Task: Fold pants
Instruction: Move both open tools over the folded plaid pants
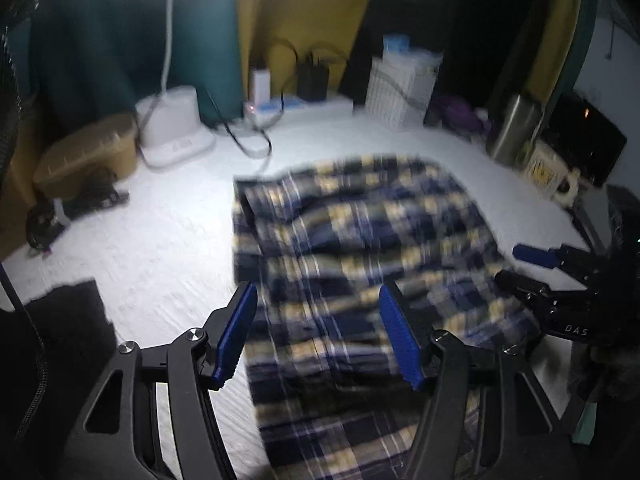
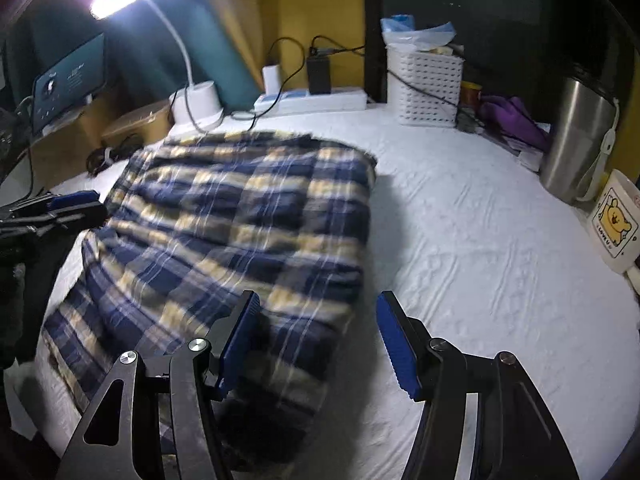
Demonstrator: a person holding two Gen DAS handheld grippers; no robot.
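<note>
the pants [image 1: 360,248], blue and yellow plaid, lie flat on the white surface [image 1: 160,232], already doubled into a broad rectangle running from the near edge toward the far clutter.

from the left wrist view, the left claw [image 1: 318,336] hangs over the pants' near left part. its blue pads [image 1: 240,332] are spread with nothing pinched between them; the left pad sits over bare surface just beside the cloth's left edge, the right pad over the plaid. straddling that edge looks like lining up to catch it for another fold, though that is a judgement. the right claw shows at the right border, at the pants' right side; its state is hard to read here. a white lamp base [image 1: 176,124], a brown box [image 1: 88,152] and a white basket [image 1: 400,92] stand at the far side, leaving the middle for the cloth.

from the right wrist view, the right claw [image 2: 316,344] is over the near right corner of the pants [image 2: 240,216]. its pads are spread and hold nothing: the left pad is above the plaid, the right one above bare surface [image 2: 480,260]. the left claw shows at the left border, beside the cloth's left edge. both claws flank the near end, probably so it can be lifted evenly. a steel flask [image 2: 576,136] and a bear mug [image 2: 616,224] stand well apart on the right.
</note>
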